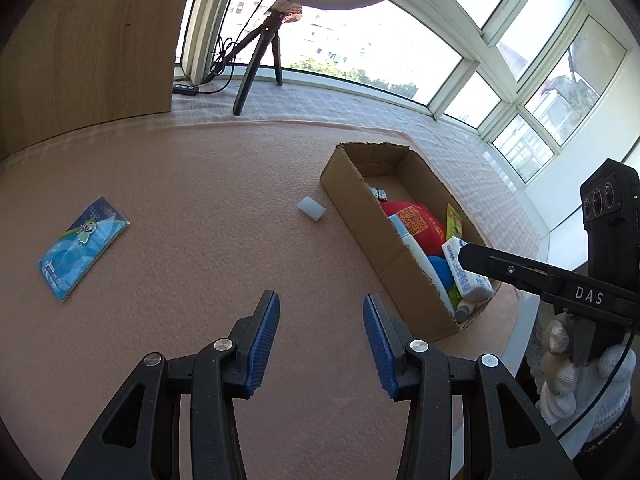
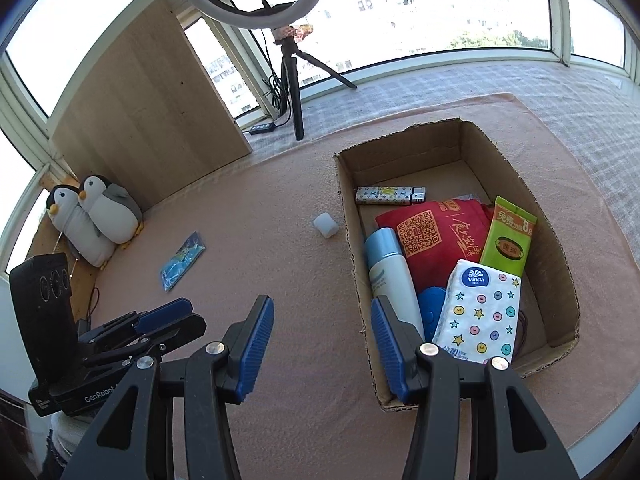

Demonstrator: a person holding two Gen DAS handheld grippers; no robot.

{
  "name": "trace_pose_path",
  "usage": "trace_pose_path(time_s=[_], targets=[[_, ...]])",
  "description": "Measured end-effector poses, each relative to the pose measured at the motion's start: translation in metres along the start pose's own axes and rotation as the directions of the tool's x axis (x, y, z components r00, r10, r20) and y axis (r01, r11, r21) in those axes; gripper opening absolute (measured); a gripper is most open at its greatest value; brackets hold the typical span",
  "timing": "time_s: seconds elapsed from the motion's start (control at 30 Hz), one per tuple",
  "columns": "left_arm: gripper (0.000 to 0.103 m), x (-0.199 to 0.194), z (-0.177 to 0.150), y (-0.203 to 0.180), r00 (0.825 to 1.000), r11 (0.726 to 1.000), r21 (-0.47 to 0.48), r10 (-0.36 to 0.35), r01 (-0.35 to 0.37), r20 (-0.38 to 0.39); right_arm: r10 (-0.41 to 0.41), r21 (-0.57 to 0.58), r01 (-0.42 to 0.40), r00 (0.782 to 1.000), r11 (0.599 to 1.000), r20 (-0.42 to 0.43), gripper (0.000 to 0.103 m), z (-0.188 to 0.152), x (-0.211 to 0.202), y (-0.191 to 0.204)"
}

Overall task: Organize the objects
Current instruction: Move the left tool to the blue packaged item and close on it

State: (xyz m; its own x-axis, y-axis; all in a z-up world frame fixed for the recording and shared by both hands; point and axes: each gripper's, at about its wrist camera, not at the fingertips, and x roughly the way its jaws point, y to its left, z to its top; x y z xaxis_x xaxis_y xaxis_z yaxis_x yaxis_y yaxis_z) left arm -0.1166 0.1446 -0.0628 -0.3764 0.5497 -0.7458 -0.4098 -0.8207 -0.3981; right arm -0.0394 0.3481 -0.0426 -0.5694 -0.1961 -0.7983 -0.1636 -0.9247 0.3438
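The left gripper (image 1: pixel 320 336) is held above the pink surface (image 1: pixel 200 208) with its blue-padded fingers (image 1: pixel 264 340) spread wide and nothing between them. The right gripper (image 2: pixel 322 344) is likewise wide and empty, its right finger over the near left wall of the cardboard box (image 2: pixel 560 264). In the right wrist view, the box is seen at about 2 o'clock from that gripper; packed inside are a star-patterned tissue pack (image 2: pixel 480 312), a white bottle with a blue cap (image 2: pixel 390 272), a red pouch (image 2: pixel 436 240), a green sachet (image 2: pixel 508 240), a blue round item (image 2: pixel 432 308) and a patterned lighter (image 2: pixel 390 195). Two things are left loose on the surface: a small white cylinder (image 1: pixel 311 208), just beside the box's left wall, and a blue packet (image 1: pixel 82 248), at about 10 o'clock from the left gripper and well apart from the box. Two plush penguins (image 2: pixel 94 220) are propped against a wooden board (image 2: pixel 152 108).
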Motion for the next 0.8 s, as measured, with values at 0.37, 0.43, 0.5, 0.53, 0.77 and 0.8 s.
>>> trace_pose_path(time_s=[0.37, 0.43, 0.5, 0.53, 0.77, 0.8], targets=[[0.047, -0.037, 0.000, 0.098, 0.992, 0.985, -0.130, 0.120, -0.115, 0.029, 0.061, -0.060, -0.064, 0.997, 0.996, -0.056, 0.047, 0.011, 0.039, 0.061], [0.047, -0.041, 0.007, 0.117, 0.989, 0.978, -0.152, 0.147, -0.141, 0.032, 0.073, -0.066, -0.077, 0.995, 0.995, -0.063, 0.047, 0.011, 0.045, 0.071], [0.047, -0.045, 0.017, 0.135, 0.985, 0.972, -0.170, 0.169, -0.160, 0.036, 0.082, -0.070, -0.087, 0.994, 0.994, -0.073, 0.047, 0.011, 0.052, 0.081], [0.047, -0.045, 0.022, 0.142, 0.984, 0.970, -0.178, 0.174, -0.165, 0.036, 0.085, -0.072, -0.090, 0.993, 0.993, -0.077, 0.047, 0.010, 0.054, 0.085], [0.047, -0.023, 0.058, 0.189, 0.974, 0.959, -0.176, 0.226, -0.223, -0.004, 0.077, -0.086, -0.087, 0.991, 0.992, -0.109, 0.047, 0.003, 0.069, 0.103], [0.047, -0.017, 0.063, 0.194, 0.973, 0.958, -0.172, 0.232, -0.230, -0.013, 0.075, -0.085, -0.084, 0.991, 0.993, -0.112, 0.047, 0.001, 0.070, 0.104]])
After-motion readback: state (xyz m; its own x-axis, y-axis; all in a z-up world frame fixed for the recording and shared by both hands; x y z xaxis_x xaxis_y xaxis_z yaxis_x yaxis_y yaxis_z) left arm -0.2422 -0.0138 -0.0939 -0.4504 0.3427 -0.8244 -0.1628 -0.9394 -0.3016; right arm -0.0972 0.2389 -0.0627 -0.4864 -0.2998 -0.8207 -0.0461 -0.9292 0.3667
